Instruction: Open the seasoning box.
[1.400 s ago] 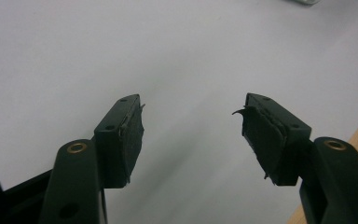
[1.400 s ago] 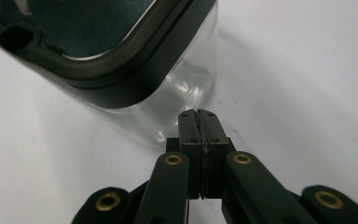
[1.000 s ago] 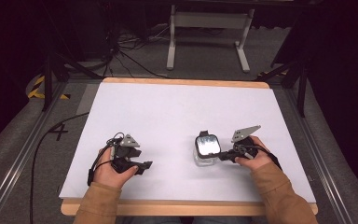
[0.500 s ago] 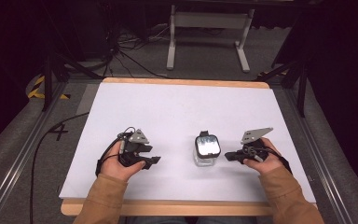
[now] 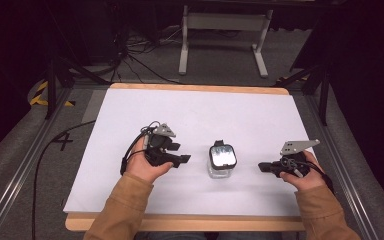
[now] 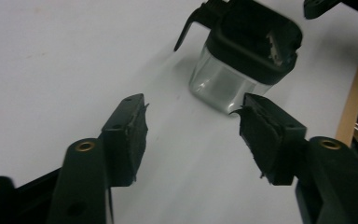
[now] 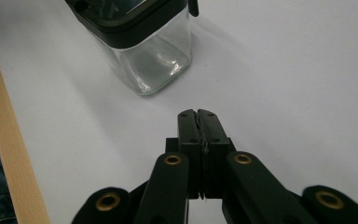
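Note:
A small clear square jar (image 5: 222, 161) with a black-rimmed lid stands on the white table top between the two hands. In the left gripper view the jar (image 6: 242, 60) is just ahead of my left gripper (image 6: 192, 126), whose jaws stand wide open and apart from it. In the high view the left gripper (image 5: 182, 160) lies a short way left of the jar. My right gripper (image 5: 263, 167) is to the jar's right, pointing at it with a gap between. In the right gripper view the right gripper (image 7: 197, 115) is shut with nothing in it, the jar (image 7: 140, 42) beyond its tips.
The white sheet (image 5: 200, 120) covers a wooden table whose front edge (image 5: 190, 222) runs near the person's sleeves. Cables trail off the left side. A metal stand (image 5: 222, 22) and dark floor lie beyond the far edge.
The right gripper has drawn back to the right, away from the jar. The left gripper has moved right, closer to the jar.

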`<state>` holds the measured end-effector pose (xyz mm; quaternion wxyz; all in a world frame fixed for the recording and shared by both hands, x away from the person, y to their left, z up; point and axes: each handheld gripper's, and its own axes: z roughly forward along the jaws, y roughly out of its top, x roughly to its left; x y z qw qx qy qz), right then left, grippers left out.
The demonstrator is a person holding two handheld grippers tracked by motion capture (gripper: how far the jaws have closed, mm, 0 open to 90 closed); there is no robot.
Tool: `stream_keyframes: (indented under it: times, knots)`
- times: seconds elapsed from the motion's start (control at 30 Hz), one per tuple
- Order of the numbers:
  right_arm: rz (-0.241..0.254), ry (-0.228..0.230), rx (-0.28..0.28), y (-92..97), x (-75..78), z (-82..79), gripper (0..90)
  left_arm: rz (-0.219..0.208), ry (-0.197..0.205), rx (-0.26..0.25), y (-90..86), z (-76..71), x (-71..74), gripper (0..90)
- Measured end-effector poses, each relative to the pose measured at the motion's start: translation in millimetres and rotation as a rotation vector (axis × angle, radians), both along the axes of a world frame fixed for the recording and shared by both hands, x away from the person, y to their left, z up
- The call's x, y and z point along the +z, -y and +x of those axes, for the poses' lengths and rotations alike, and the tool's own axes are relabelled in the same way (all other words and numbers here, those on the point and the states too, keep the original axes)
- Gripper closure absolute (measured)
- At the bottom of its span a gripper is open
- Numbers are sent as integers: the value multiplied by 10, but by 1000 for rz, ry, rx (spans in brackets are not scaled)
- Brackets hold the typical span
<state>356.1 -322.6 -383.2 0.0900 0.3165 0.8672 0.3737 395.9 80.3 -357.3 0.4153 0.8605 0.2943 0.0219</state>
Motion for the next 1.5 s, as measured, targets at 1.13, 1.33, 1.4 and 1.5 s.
stream_keyframes:
  times: [1.13,1.33,1.4,1.5]
  knots:
    - [17,-14,-12,104,-22,-135,898,13,-19,-180,892,631,59,879]
    - [42,-18,3,90,-9,-137,898,-24,-37,-160,899,700,15,898]
    - [42,-16,5,87,-8,-135,898,-27,-34,-161,907,707,10,899]
    - [39,-14,6,85,-12,-132,898,-16,-38,-169,923,707,-2,899]
